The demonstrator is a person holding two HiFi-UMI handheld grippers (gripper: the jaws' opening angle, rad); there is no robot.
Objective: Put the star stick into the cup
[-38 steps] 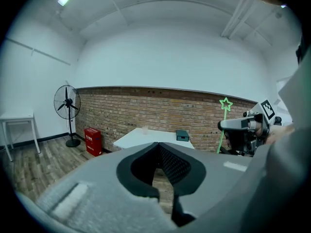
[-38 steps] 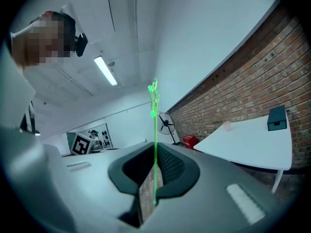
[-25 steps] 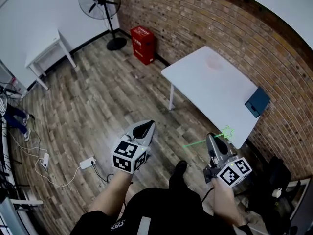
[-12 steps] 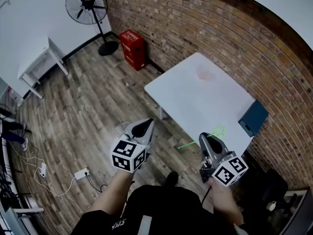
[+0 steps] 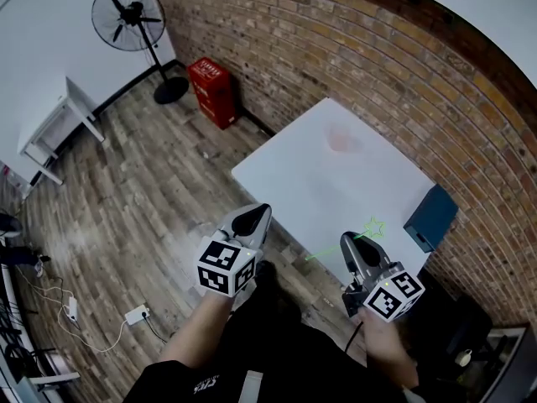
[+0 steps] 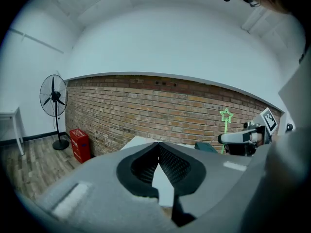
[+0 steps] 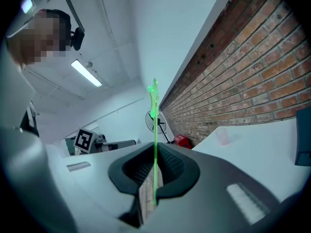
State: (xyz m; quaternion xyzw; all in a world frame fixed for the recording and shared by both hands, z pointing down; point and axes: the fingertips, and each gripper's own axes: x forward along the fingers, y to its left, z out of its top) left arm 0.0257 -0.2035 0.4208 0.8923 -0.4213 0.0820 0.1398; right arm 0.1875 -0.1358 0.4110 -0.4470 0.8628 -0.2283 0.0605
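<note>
Right gripper [image 5: 354, 243], lower right, pinches the star stick [image 7: 155, 140], star on top. Left gripper [image 5: 251, 218] has its jaws together, empty. The cup [image 5: 342, 138] stands well apart, upper centre on the table [image 5: 302, 187]. Best to keep the stick upright, centre it over the rim, then lower.

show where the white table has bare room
Bare: the white table's near half and middle, between the pale pink plastic cup by the brick wall and the dark teal box at its right edge. Nowhere crowded.
</note>
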